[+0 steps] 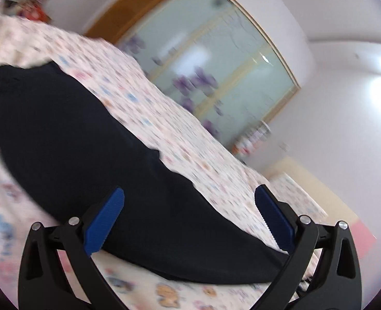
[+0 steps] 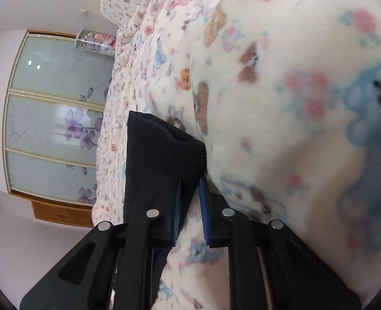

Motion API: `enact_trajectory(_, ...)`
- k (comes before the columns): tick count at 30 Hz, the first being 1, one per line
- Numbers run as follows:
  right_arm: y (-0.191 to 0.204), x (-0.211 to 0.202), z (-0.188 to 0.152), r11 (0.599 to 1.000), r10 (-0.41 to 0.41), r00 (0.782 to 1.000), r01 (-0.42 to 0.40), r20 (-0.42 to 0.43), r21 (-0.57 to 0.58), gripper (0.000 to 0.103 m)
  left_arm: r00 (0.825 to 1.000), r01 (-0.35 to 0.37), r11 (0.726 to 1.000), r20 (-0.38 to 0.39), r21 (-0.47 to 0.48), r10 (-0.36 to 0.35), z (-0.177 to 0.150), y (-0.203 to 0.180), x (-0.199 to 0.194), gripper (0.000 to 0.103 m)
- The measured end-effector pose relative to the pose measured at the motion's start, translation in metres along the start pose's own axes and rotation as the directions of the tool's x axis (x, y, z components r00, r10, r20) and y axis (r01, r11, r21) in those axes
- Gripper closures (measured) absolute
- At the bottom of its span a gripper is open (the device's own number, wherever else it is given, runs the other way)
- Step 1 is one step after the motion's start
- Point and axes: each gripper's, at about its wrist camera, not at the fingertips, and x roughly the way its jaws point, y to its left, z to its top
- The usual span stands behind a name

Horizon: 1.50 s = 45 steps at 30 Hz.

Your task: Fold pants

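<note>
The dark navy pants point(image 1: 74, 134) lie as a long band on the patterned bed cover point(image 1: 180, 118), running from the upper left to the lower right. My left gripper point(image 1: 190, 188) hovers over them with its blue pads far apart and nothing between them. In the right wrist view, an edge of the pants point(image 2: 159, 149) drapes over the left finger and fills the narrow gap at the tips of my right gripper point(image 2: 190, 179). That gripper is shut on the cloth. Behind the tips, the bed cover point(image 2: 268, 103) shows through the gap.
A fleecy fold of the bed cover point(image 2: 306, 129) bulges close on the right gripper's right side. A wardrobe with frosted sliding doors point(image 1: 216, 64) stands past the bed, with plush toys point(image 2: 97, 41) in a holder beside it. The left wrist view is blurred.
</note>
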Motion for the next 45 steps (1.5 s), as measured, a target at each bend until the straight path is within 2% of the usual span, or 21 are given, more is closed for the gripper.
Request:
enact_trajectory(2,0.002,0.002,-0.001,1.0,-0.007,1.0,0.007,-0.004,-0.007,0.088,0.996,0.019,1.0,-0.088,-0.019,-0.02,-0.002,0.005,0.016,0.002)
enact_trajectory(3,0.003,0.003,-0.002,1.0,-0.011,1.0,0.011,-0.004,-0.01,0.088,0.987,-0.076,0.997,-0.146,-0.023,0.072,-0.004,0.012,0.027,0.002)
enact_trajectory(4,0.003,0.001,-0.004,1.0,-0.017,1.0,0.017,-0.003,-0.01,0.088,0.96,-0.191,0.981,-0.211,-0.023,0.182,-0.007,0.023,0.038,0.004)
enact_trajectory(5,0.003,0.001,-0.004,1.0,-0.017,1.0,0.017,-0.003,-0.007,0.088,0.943,-0.229,0.972,-0.258,-0.044,0.211,-0.008,0.036,0.044,0.015)
enact_trajectory(6,0.004,0.0,-0.005,1.0,-0.015,1.0,0.015,-0.007,-0.01,0.088,0.944,-0.236,0.968,-0.256,-0.079,0.209,-0.007,0.044,0.043,0.023)
enact_trajectory(9,0.002,-0.005,-0.006,1.0,-0.01,1.0,0.01,-0.018,-0.015,0.087,0.973,-0.153,0.955,-0.209,-0.253,0.1,0.0,0.068,0.029,0.025)
enact_trajectory(11,0.003,-0.005,-0.005,1.0,0.0,1.0,0.0,-0.018,-0.002,0.086,0.977,-0.118,0.951,-0.203,-0.285,0.06,0.001,0.073,0.027,0.024)
enact_trajectory(12,0.002,-0.004,-0.003,1.0,0.007,1.0,-0.006,-0.022,0.005,0.078,0.978,-0.111,0.953,-0.203,-0.281,0.054,0.001,0.072,0.027,0.022)
enact_trajectory(13,0.002,-0.004,-0.001,0.999,0.034,0.999,-0.033,-0.029,0.013,0.061,0.978,-0.105,0.958,-0.203,-0.266,0.051,0.0,0.069,0.027,0.02)
enact_trajectory(15,0.006,-0.002,0.0,0.998,0.062,0.998,-0.062,-0.033,0.011,0.049,0.978,-0.087,0.973,-0.204,-0.213,0.043,-0.002,0.058,0.03,0.006)
enact_trajectory(17,0.014,0.0,0.001,1.0,0.017,1.0,-0.017,-0.022,-0.019,0.049,0.973,-0.112,0.985,-0.217,-0.131,0.082,-0.005,0.044,0.036,0.002)
enact_trajectory(20,0.018,0.007,0.004,1.0,-0.006,1.0,0.005,-0.015,-0.03,0.049,0.96,-0.171,0.985,-0.227,-0.003,0.166,-0.01,0.028,0.042,0.002)
enact_trajectory(24,0.015,0.022,0.008,1.0,-0.027,0.999,0.027,-0.031,-0.008,0.049,0.955,-0.188,0.981,-0.228,0.037,0.191,-0.011,0.026,0.044,0.002)
enact_trajectory(29,0.008,0.031,0.016,1.0,0.016,1.0,-0.015,-0.013,0.026,0.049,0.957,-0.179,0.984,-0.225,0.023,0.18,-0.011,0.028,0.042,0.002)
enact_trajectory(32,0.006,0.037,0.018,0.999,0.053,0.999,-0.053,0.001,0.001,0.05,0.957,-0.182,0.983,-0.225,0.03,0.184,-0.012,0.028,0.041,0.002)
enact_trajectory(34,0.003,0.038,0.017,0.999,0.043,0.999,-0.043,0.004,0.0,0.057,0.957,-0.181,0.983,-0.225,0.029,0.183,-0.012,0.027,0.04,0.002)
enact_trajectory(38,-0.003,0.039,0.02,0.997,0.079,0.997,-0.079,0.001,0.018,0.057,0.959,-0.172,0.985,-0.226,0.023,0.172,-0.012,0.026,0.041,0.002)
enact_trajectory(39,-0.002,0.037,0.019,0.997,0.076,0.997,-0.076,0.001,0.014,0.062,0.96,-0.168,0.986,-0.226,0.017,0.167,-0.012,0.026,0.041,0.002)
enact_trajectory(40,-0.001,0.036,0.018,0.998,0.065,0.998,-0.065,0.002,0.007,0.075,0.96,-0.165,0.986,-0.227,0.013,0.164,-0.012,0.027,0.041,0.002)
enact_trajectory(42,-0.002,0.029,0.015,0.996,0.093,0.995,-0.092,0.021,-0.011,0.085,0.96,-0.163,0.987,-0.229,0.01,0.161,-0.011,0.029,0.038,0.002)
enact_trajectory(45,0.012,0.012,0.006,0.987,0.136,0.988,-0.129,0.067,-0.096,0.09,0.96,-0.164,0.986,-0.229,0.015,0.163,-0.012,0.028,0.037,0.002)
